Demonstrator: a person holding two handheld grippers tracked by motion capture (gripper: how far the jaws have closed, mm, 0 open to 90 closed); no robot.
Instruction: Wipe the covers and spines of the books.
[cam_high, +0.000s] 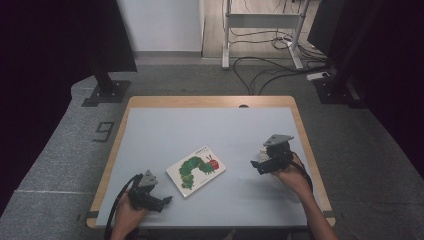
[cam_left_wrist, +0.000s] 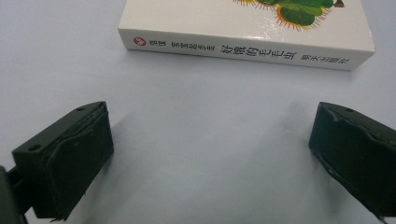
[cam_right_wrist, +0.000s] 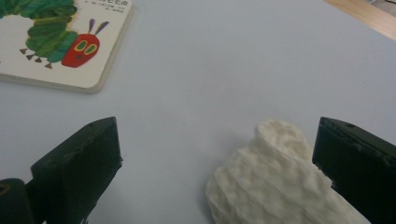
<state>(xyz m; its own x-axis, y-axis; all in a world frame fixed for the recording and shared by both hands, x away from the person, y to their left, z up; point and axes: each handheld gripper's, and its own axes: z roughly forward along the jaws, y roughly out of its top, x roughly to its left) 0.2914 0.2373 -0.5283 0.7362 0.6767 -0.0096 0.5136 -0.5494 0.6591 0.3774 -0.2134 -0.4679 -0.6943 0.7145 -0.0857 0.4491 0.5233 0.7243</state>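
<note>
The left tool (cam_left_wrist: 210, 154) is spread wide with nothing between its jaws, low over the table (cam_left_wrist: 196, 121) and facing the spine of the caterpillar picture book (cam_left_wrist: 243, 49), which lies flat near the table's middle. The right tool (cam_right_wrist: 219, 168) also gapes, its jaw touching a white knitted cloth (cam_right_wrist: 271, 182) just beside the book's far corner.

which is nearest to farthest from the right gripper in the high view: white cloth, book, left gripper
1. White cloth, right by the right gripper, on its far side.
2. Book, mid-table, to its left.
3. Left gripper, near the table's front-left edge.
</note>
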